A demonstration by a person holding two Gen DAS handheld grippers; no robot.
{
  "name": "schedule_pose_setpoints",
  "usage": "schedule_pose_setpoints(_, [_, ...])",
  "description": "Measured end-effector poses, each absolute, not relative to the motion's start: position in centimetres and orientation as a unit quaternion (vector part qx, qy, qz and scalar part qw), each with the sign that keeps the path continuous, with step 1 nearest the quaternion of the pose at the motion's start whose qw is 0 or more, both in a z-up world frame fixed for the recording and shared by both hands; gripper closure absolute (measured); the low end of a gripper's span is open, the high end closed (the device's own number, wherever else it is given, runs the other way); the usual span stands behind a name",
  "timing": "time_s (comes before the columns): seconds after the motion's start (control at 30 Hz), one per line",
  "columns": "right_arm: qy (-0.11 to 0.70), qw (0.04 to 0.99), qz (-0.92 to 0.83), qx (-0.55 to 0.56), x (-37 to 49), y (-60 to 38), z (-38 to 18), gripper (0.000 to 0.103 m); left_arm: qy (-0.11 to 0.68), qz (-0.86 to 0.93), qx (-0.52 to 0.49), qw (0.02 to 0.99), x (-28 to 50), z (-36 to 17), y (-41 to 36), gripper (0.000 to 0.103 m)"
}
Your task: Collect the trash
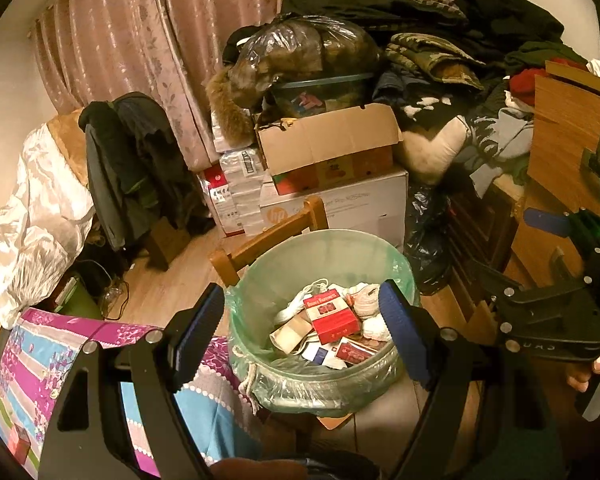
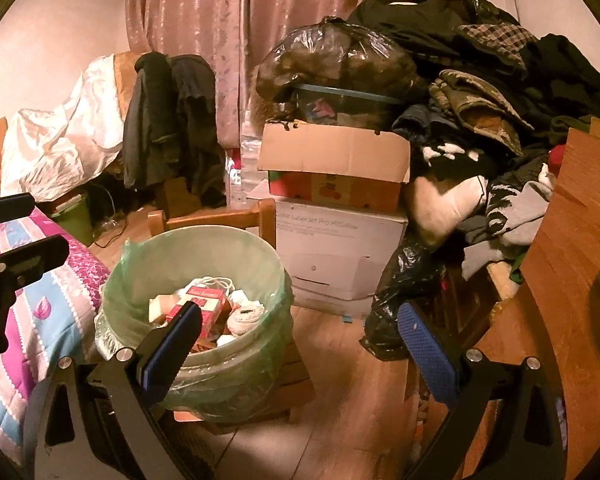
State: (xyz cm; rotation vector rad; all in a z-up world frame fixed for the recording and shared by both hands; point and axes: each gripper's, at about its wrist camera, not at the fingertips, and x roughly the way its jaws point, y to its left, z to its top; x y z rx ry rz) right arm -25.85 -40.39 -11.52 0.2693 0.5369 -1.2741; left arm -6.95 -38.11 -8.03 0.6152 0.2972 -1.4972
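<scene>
A round bin with a green liner (image 1: 320,246) stands on a wooden chair (image 1: 272,236), holding a red carton (image 1: 330,314), crumpled tissues and small packets. My left gripper (image 1: 300,332) hovers just above and before its rim, open, with nothing between the blue pads. In the right wrist view the same bin (image 2: 196,236) with its red carton (image 2: 204,304) lies to the lower left. My right gripper (image 2: 300,344) is open and empty, its left finger overlapping the bin's edge. The left gripper (image 2: 50,224) shows at that view's left border.
A patterned bedspread (image 1: 40,360) lies left of the bin. Behind it stand a white printer box (image 1: 340,204) and an open cardboard box (image 1: 328,140) under heaped clothes. A black plastic bag (image 2: 400,292) and wooden furniture (image 2: 572,240) crowd the right. A hand (image 1: 592,372) holds the right gripper.
</scene>
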Motion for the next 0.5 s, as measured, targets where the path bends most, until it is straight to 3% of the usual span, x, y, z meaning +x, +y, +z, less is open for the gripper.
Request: schedule_pose_setpoints(0.5, [0.247, 0.758, -0.59, 0.129, -26.4, -40.8, -11.4, 0.005, 0.145, -0.665, 0.248, 0.689, -5.9, -7.3, -38.0, 0.027])
